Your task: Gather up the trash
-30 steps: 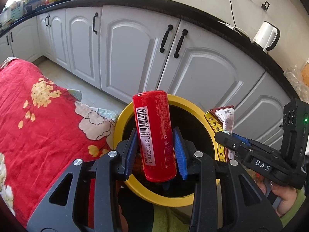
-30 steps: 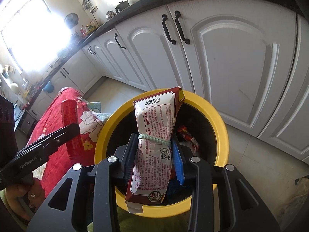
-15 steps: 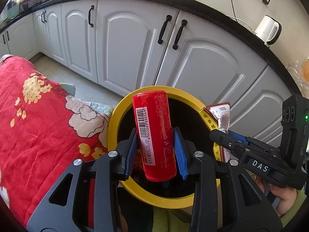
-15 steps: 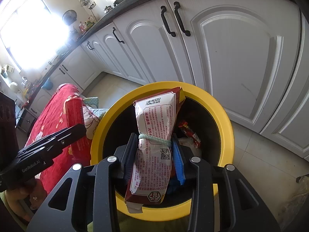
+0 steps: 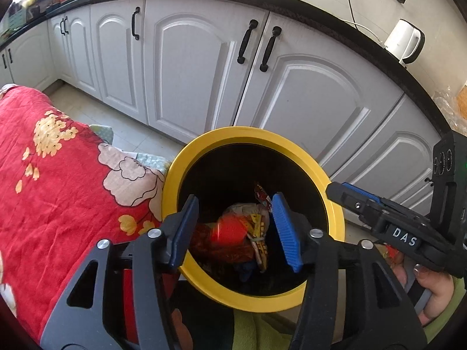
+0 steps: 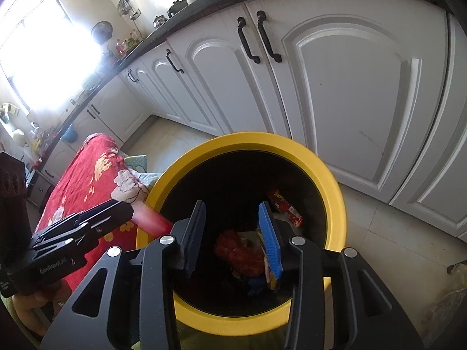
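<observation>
A yellow-rimmed black bin [image 5: 332,201] stands on the floor, also in the right wrist view [image 6: 335,186]. My left gripper [image 5: 236,230] is open and empty above its mouth. A blurred red can [image 5: 229,229] is falling inside the bin; in the right wrist view it shows blurred at the rim [image 6: 150,218]. My right gripper [image 6: 233,233] is open and empty above the bin, and it also shows in the left wrist view [image 5: 344,192]. The snack packet [image 5: 258,233] lies among wrappers [image 6: 284,205] in the bin.
White kitchen cabinets [image 5: 189,58] with black handles run behind the bin. A red floral cloth [image 5: 58,180] covers a surface left of the bin. A white kettle [image 5: 404,40] stands on the black counter. Tiled floor [image 6: 388,233] lies right of the bin.
Both grippers opened. The red can left my left gripper and the snack packet left my right gripper; both dropped into the bin.
</observation>
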A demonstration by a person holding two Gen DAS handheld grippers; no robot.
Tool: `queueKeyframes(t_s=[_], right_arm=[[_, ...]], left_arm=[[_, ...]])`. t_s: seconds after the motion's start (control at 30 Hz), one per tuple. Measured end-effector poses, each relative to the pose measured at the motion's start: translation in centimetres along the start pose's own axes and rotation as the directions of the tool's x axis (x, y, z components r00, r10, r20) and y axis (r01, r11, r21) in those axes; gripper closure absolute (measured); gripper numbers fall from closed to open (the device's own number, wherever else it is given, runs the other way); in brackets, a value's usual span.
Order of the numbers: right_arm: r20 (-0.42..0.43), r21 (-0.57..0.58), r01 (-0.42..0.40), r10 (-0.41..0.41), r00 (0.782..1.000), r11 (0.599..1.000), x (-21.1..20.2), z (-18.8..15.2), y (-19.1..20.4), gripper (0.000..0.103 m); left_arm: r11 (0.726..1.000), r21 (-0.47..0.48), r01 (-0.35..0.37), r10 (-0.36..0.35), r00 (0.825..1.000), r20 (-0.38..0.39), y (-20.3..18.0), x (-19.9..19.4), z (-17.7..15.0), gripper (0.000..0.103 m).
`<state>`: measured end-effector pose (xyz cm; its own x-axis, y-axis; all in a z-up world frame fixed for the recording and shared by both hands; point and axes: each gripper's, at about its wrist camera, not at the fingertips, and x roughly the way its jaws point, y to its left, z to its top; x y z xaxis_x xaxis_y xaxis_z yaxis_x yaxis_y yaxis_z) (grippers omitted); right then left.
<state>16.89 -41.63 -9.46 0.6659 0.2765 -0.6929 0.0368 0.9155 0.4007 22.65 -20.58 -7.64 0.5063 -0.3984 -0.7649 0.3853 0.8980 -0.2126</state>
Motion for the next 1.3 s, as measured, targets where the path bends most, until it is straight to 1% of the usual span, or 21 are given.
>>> queueKeyframes(t_s=[0.07, 0.1, 0.13, 0.17, 0.23, 0.27, 0.3, 0.33, 0.5, 0.63, 0.77, 0.87, 0.93, 1.1, 1.3], right_arm=[[0.011, 0.005, 0.002, -0.002, 1.0, 1.0, -0.5, 0.0, -0.1, 0.06], [0.014, 0.006, 0.002, -0.002, 1.0, 1.0, -0.6, 0.1, -0.1, 0.057], [0.019, 0.005, 0.003, -0.003, 1.0, 1.0, -0.8, 0.1, -0.1, 0.056], [0.026, 0.002, 0.004, -0.004, 1.0, 1.0, -1.1, 0.2, 0.0, 0.053], [0.035, -0.001, 0.002, -0.002, 0.999, 1.0, -1.6, 0.2, 0.1, 0.048], [0.042, -0.007, 0.004, -0.004, 0.999, 1.0, -1.9, 0.1, 0.3, 0.044], [0.049, -0.013, 0.01, -0.009, 0.999, 1.0, -2.3, 0.1, 0.4, 0.04], [0.054, -0.016, 0.012, -0.011, 0.998, 1.0, -2.5, 0.1, 0.6, 0.039], [0.081, -0.043, 0.027, -0.024, 0.996, 0.999, -4.1, -0.4, 1.8, 0.025], [0.099, -0.061, 0.031, -0.025, 0.995, 0.998, -5.2, -0.9, 2.8, 0.02], [0.1, -0.084, 0.03, -0.022, 0.995, 0.996, -6.0, -1.6, 4.0, 0.019], [0.109, -0.104, 0.033, -0.022, 0.994, 0.994, -6.5, -2.2, 5.0, 0.013], [0.116, -0.115, 0.029, -0.015, 0.993, 0.993, -7.0, -2.7, 5.8, 0.012], [0.134, -0.154, 0.025, -0.005, 0.991, 0.988, -8.0, -4.2, 7.8, 0.008], [0.149, -0.182, 0.022, 0.005, 0.989, 0.983, -8.5, -5.6, 9.3, 0.007]], left_arm=[[1.0, -0.002, -0.004, 0.004, 1.0, 0.001, 0.1, -0.2, -0.1, 0.049], [1.0, -0.003, -0.006, 0.006, 1.0, 0.001, 0.2, -0.3, -0.1, 0.043], [1.0, -0.003, -0.009, 0.009, 1.0, 0.004, 0.3, -0.5, -0.1, 0.038], [1.0, -0.003, -0.014, 0.014, 1.0, 0.01, 0.3, -0.8, -0.2, 0.036], [1.0, 0.002, -0.024, 0.023, 1.0, 0.021, 0.4, -1.5, -0.2, 0.026], [1.0, 0.004, -0.03, 0.03, 0.999, 0.028, 0.5, -1.8, -0.3, 0.023], [0.999, 0.005, -0.036, 0.036, 0.999, 0.036, 0.5, -2.2, -0.3, 0.016], [0.999, 0.005, -0.043, 0.043, 0.998, 0.045, 0.6, -2.7, -0.3, 0.012], [0.998, -0.009, -0.056, 0.057, 0.995, 0.088, 1.1, -5.0, -0.2, 0.011], [0.998, -0.028, -0.063, 0.066, 0.991, 0.115, 1.9, -6.9, -0.4, 0.011], [0.996, -0.049, -0.07, 0.076, 0.989, 0.126, 2.7, -8.6, -1.0, 0.011], [0.995, -0.052, -0.089, 0.095, 0.985, 0.144, 3.2, -10.0, -1.5, 0.011], [0.994, -0.059, -0.097, 0.105, 0.982, 0.157, 3.5, -11.0, -2.0, 0.011], [0.99, -0.063, -0.128, 0.138, 0.969, 0.204, 4.1, -13.9, -3.4, 0.011], [0.984, -0.072, -0.164, 0.176, 0.958, 0.227, 4.8, -16.1, -5.4, 0.011]])
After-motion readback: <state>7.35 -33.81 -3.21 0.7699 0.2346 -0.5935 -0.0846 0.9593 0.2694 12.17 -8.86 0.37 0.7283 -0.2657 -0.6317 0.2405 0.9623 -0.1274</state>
